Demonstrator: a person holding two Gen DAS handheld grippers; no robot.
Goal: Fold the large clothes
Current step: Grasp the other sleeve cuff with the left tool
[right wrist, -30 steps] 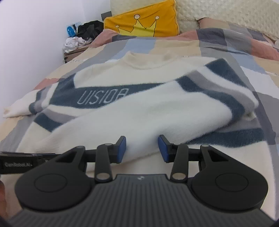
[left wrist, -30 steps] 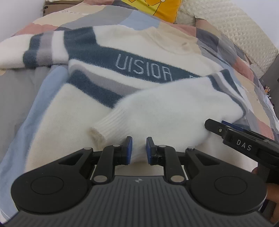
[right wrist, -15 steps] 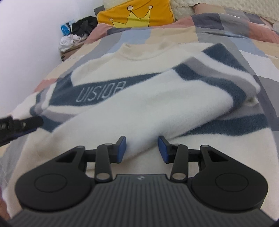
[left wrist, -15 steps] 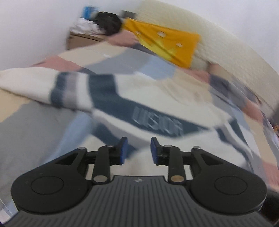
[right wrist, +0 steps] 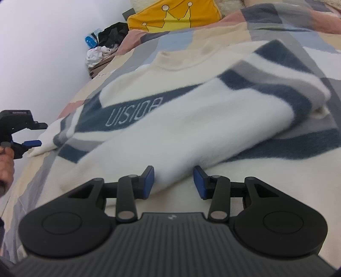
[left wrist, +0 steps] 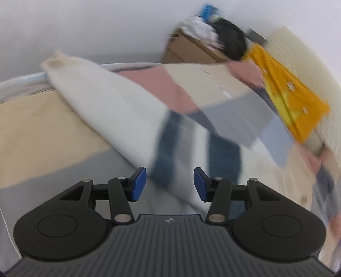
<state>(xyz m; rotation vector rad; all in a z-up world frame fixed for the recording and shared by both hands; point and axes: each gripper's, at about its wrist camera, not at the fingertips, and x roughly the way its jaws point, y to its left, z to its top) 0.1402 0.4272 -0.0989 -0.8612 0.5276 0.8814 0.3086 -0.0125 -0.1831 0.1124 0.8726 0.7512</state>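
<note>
A cream sweater (right wrist: pixel 191 119) with navy and grey stripes and the word "UISIOR" lies on the bed. One sleeve is folded across its front. The other sleeve (left wrist: pixel 106 110) lies stretched out to the left, its cuff near the bed's edge. My left gripper (left wrist: pixel 170 184) is open just above that sleeve's striped part; the view is blurred. It also shows at the left edge of the right wrist view (right wrist: pixel 32 136), open beside the cuff. My right gripper (right wrist: pixel 173 181) is open and empty, with the end of the folded sleeve between its fingers.
A patchwork quilt (right wrist: pixel 287 25) covers the bed. A yellow crown cushion (right wrist: pixel 174 17) leans at the head. A box with clothes and a blue bottle (right wrist: pixel 100 49) stands beside the bed by the white wall (left wrist: pixel 85 27).
My left gripper has let go of the folded sleeve, opened wider and swung left to the outstretched sleeve. My right gripper has edged slightly, still open at the folded sleeve.
</note>
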